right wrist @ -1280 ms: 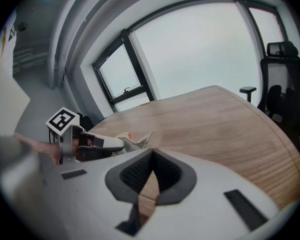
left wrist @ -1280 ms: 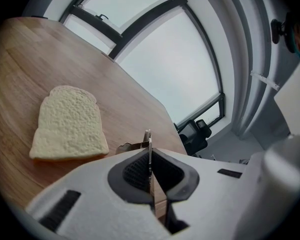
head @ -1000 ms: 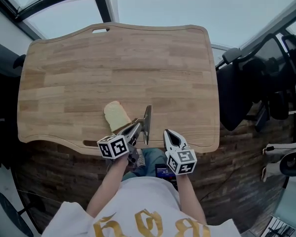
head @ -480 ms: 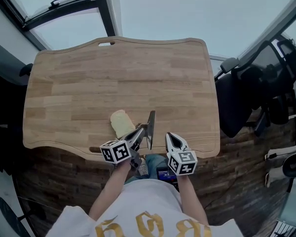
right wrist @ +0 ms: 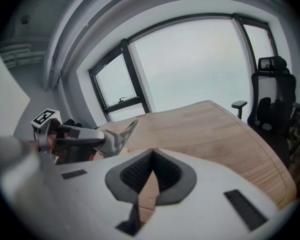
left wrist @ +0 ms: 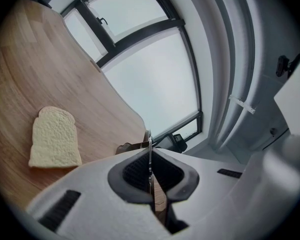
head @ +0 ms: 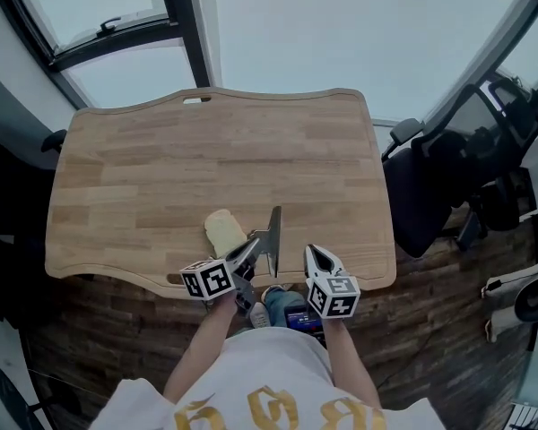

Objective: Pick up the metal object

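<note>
Left gripper (head: 248,252): clamped on the metal blade (head: 272,235). In the left gripper view the jaws of the left gripper (left wrist: 151,170) press on the metal blade (left wrist: 149,151) from both sides, and the thin sheet shows edge-on between the dark pads.

Metal blade: a flat, tapering strip standing on its edge, its length running away from the person. It is over the near part of the wooden table (head: 215,155), just right of the bread slice (head: 224,231). The right gripper view shows the metal blade (right wrist: 123,131) jutting from the tip of the left gripper (right wrist: 101,140). Whether it touches the wood I cannot tell.

Right gripper (head: 311,253): jaws together with nothing between them. In its own view the pads of the right gripper (right wrist: 150,161) meet at the tips. It hangs at the table's near edge, just right of the blade and apart from it.

Bread slice: lies flat on the table, pale, with its rounded top towards the far side. The left gripper view shows the bread slice (left wrist: 54,138) to the left of the jaws on the wooden table (left wrist: 25,74).

Wooden table: light planks with a wavy outline.

Office chair (head: 430,186): black, beside the table's right edge.
</note>
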Motion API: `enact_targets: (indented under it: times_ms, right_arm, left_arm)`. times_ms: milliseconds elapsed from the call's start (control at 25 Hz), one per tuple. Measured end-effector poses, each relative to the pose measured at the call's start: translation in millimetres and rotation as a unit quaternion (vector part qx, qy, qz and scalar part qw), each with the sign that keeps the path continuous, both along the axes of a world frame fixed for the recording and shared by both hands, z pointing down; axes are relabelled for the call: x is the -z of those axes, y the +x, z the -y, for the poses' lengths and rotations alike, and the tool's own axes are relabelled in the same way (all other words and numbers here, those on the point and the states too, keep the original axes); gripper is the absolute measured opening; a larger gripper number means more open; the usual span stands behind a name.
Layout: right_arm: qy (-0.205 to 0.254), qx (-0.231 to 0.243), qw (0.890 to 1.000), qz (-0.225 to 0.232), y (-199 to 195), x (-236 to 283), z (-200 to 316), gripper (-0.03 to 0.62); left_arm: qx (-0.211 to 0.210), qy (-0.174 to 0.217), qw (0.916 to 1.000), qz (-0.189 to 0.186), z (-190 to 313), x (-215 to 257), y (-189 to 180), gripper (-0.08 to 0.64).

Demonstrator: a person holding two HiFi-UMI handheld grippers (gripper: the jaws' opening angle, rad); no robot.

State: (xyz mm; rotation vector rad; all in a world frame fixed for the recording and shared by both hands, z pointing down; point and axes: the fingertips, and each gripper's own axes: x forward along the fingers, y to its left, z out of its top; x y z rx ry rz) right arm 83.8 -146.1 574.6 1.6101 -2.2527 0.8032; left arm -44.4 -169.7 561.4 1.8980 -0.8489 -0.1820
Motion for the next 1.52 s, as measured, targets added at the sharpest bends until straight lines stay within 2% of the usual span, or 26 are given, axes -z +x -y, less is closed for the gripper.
enact_targets:
  times_ms: [440, 520, 680, 880, 1520]
  right_arm:
    - [0.056, -0.020, 0.998, -0.013, -2, 33, -9, 0.011]
    - [0.058, -0.017, 0.998, -0.014, -5, 36, -11, 0.011]
    - [0.062, -0.008, 0.998, -0.014, -10, 39, -16, 0.011]
    - [0.063, -0.004, 0.998, -0.015, -12, 41, -23, 0.011]
    - [0.066, -0.013, 0.998, -0.019, 1, 39, -40, 0.011]
  left_arm:
    - [0.003, 0.016, 0.9993, -0.035, -21, 24, -6, 0.020]
    - [0.004, 0.020, 0.9991, -0.037, -24, 29, -9, 0.020]
    - [0.001, 0.031, 0.9994, -0.015, -29, 30, -18, 0.020]
    - [0.009, 0.032, 0.9990, -0.031, -34, 37, -22, 0.020]
    - [0.011, 0.027, 0.9985, -0.045, -46, 36, -16, 0.020]
